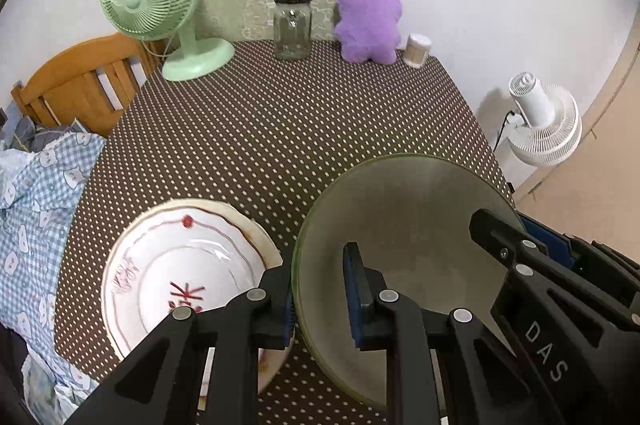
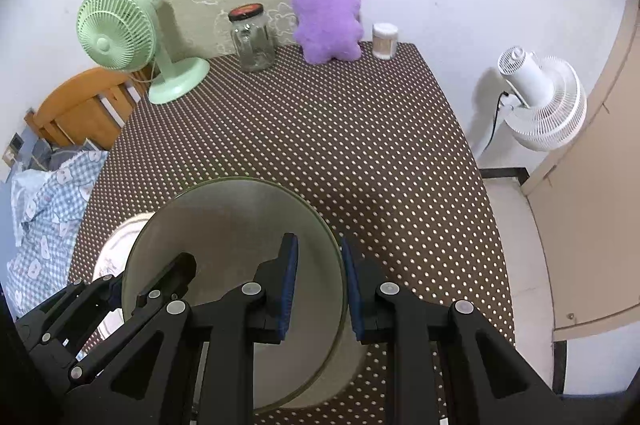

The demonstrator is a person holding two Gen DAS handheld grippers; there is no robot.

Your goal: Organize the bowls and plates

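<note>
A translucent green glass plate (image 1: 404, 221) is lifted above the dotted table, held by both grippers. My left gripper (image 1: 318, 299) straddles its left rim, one finger under and one over, and looks clamped on it. My right gripper (image 2: 318, 289) straddles the same plate's (image 2: 232, 225) right rim and also looks clamped. Each gripper shows through or beside the glass in the other view. A white plate with red markings (image 1: 188, 265) lies on a cream plate on the table at the near left, partly hidden in the right wrist view (image 2: 120, 237).
At the table's far edge stand a green desk fan (image 1: 152, 5), a glass jar (image 1: 292, 25), a purple plush toy (image 1: 370, 13) and a small container (image 1: 417, 49). A wooden chair (image 1: 80, 81) and checked cloth (image 1: 36, 193) are left; a white fan (image 2: 536, 97) stands right.
</note>
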